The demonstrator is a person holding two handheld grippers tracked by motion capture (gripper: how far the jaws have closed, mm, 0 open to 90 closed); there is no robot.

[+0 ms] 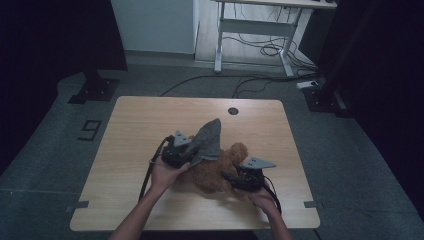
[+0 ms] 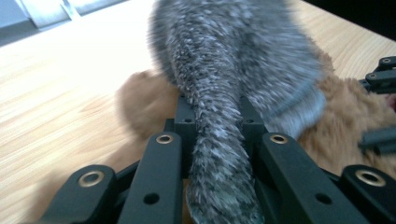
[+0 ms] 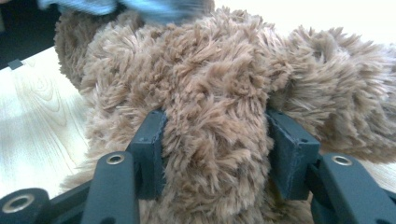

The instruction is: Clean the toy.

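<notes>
A brown plush toy [image 1: 216, 174] lies on the wooden table [image 1: 140, 120], near its front middle. A grey fuzzy cloth [image 1: 208, 139] rises in a peak over the toy's left side. My left gripper [image 1: 191, 151] is shut on the cloth's lower edge; in the left gripper view the grey cloth [image 2: 233, 60] runs as a pinched strip between the jaws of the left gripper [image 2: 217, 116], with the plush toy [image 2: 348, 123] behind it. My right gripper [image 1: 233, 178] is shut on the toy from the right. In the right gripper view, the right gripper [image 3: 215, 140] squeezes a thick fold of the plush toy's fur [image 3: 196, 70].
A round cable hole [image 1: 233, 111] sits near the table's far edge. Beyond the table, a white desk frame [image 1: 260, 27] stands over loose cables on the floor. Bare tabletop stretches to the left and behind the toy.
</notes>
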